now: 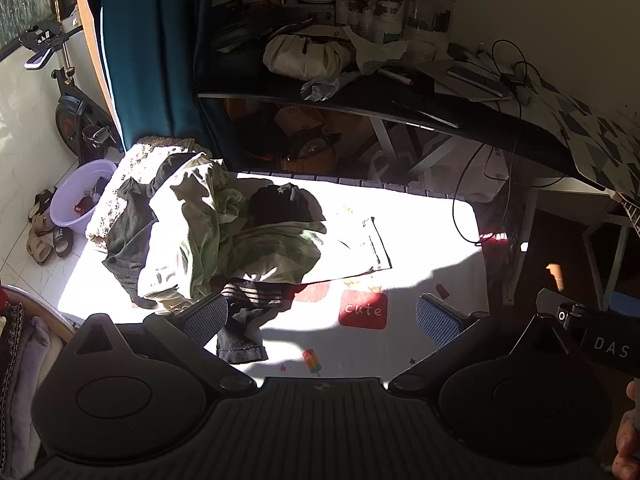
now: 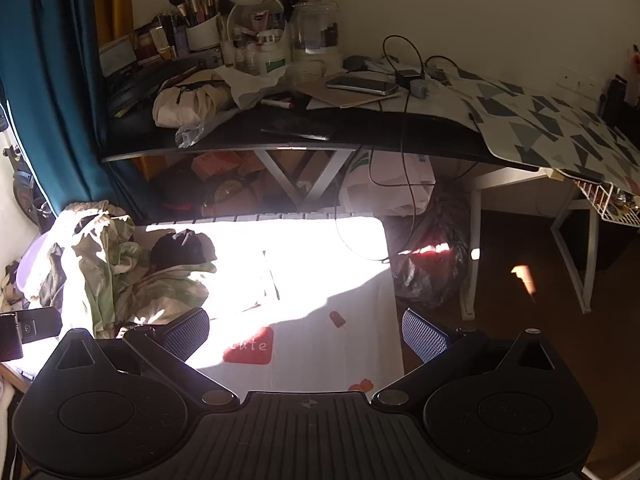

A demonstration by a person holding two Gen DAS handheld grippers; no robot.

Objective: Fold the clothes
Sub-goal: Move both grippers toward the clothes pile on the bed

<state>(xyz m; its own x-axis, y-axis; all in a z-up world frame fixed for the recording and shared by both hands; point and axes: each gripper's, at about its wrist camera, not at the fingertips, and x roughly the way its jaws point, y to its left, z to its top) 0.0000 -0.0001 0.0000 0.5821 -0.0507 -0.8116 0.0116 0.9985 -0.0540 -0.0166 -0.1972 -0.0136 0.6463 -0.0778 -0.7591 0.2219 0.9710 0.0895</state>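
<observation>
A heap of clothes [image 1: 208, 232] lies on a low white table [image 1: 420, 248] in bright sun: a pale green garment, a dark grey one, a black one [image 1: 284, 204] on top, and a black striped piece [image 1: 248, 312] hanging toward me. My left gripper [image 1: 322, 316] is open above the table's near edge, its left pad next to the striped piece. The same heap [image 2: 120, 272] sits at the left in the right wrist view. My right gripper [image 2: 306, 338] is open over the table's right part [image 2: 340, 344], with nothing between its fingers.
A cluttered black desk [image 2: 360, 136] stands behind the table with cables [image 2: 404, 120] hanging down. A teal curtain [image 1: 148, 52] and a purple basin [image 1: 80, 196] are at the left. The right gripper's body [image 1: 600, 340] shows at the right edge. A dark bag [image 2: 432, 264] sits by the table's right side.
</observation>
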